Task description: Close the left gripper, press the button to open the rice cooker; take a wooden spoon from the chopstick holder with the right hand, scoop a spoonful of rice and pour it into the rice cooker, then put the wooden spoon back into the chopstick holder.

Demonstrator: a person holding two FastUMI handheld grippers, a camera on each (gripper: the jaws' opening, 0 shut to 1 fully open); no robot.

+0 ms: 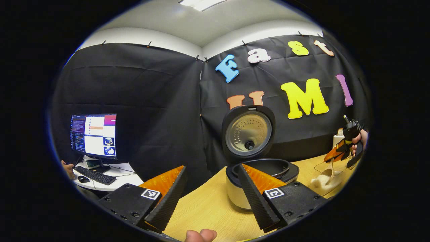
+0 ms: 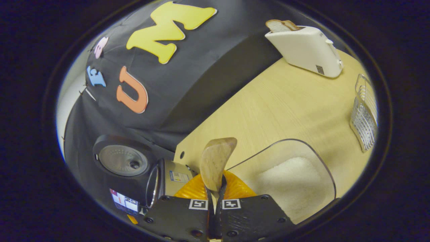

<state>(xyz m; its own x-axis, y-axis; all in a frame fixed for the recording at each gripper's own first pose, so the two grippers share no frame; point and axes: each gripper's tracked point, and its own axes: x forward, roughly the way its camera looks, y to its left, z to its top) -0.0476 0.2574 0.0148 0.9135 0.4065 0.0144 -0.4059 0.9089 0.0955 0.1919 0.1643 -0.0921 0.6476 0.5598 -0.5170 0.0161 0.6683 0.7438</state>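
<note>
Between the right gripper's [image 2: 215, 188] clenched fingers, the wooden spoon [image 2: 215, 161], above the rice [image 2: 289, 181]; left gripper [image 1: 210, 188] released.

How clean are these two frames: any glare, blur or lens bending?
Left gripper view: sharp; the monitor is bright, the table edge bows. Right gripper view: sharp, strongly tilted; the table curves, the wooden spoon stays crisp.

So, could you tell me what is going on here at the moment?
A person holds a tool in each hand. The cooker stands open on the table, lid up. The right tool is shut on the spoon, held over the clear rice container. The left tool is open, in front of the cooker.
</note>
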